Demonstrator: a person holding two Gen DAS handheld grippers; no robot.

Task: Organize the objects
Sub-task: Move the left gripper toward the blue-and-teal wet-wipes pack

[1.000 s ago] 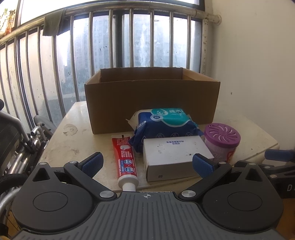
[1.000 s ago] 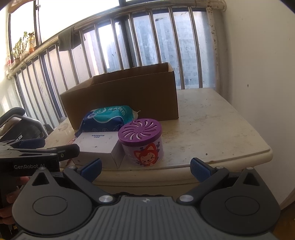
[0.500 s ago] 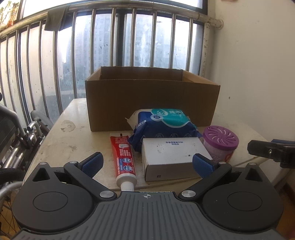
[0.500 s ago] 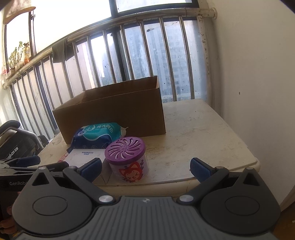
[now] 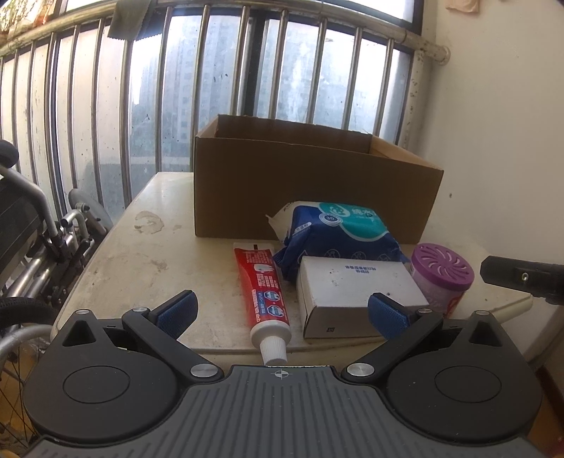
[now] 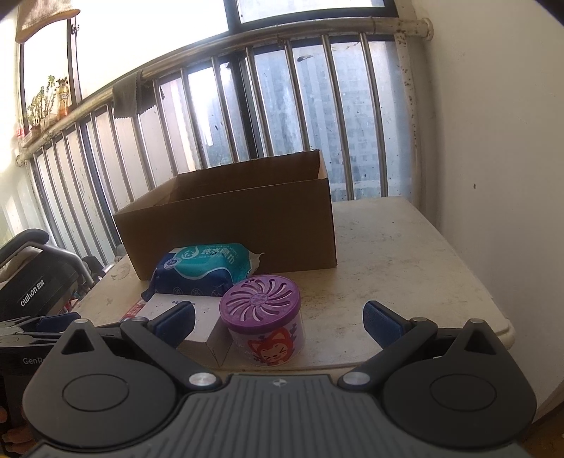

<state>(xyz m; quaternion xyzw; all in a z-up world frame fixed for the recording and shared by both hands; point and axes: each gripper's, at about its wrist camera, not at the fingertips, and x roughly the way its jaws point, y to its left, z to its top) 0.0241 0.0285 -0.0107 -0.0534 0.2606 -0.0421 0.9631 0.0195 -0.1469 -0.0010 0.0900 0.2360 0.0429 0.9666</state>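
Both tongs, left gripper [image 5: 281, 310] and right gripper [image 6: 278, 319], hung released short of the table [image 6: 405, 253], toothpaste [image 5: 261, 282], white carton [image 5: 356, 285], wipes [image 5: 338, 225] and air freshener [image 6: 262, 313] lined ahead, likely staged for the cardboard box [image 5: 310, 190] beyond.

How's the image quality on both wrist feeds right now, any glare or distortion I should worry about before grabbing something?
Left wrist view: even light, the toothpaste tube and white box sharp; fisheye bends the window bars. Right wrist view: upper-left window blown out by sun, but the purple-lidded jar and cardboard box stay readable.
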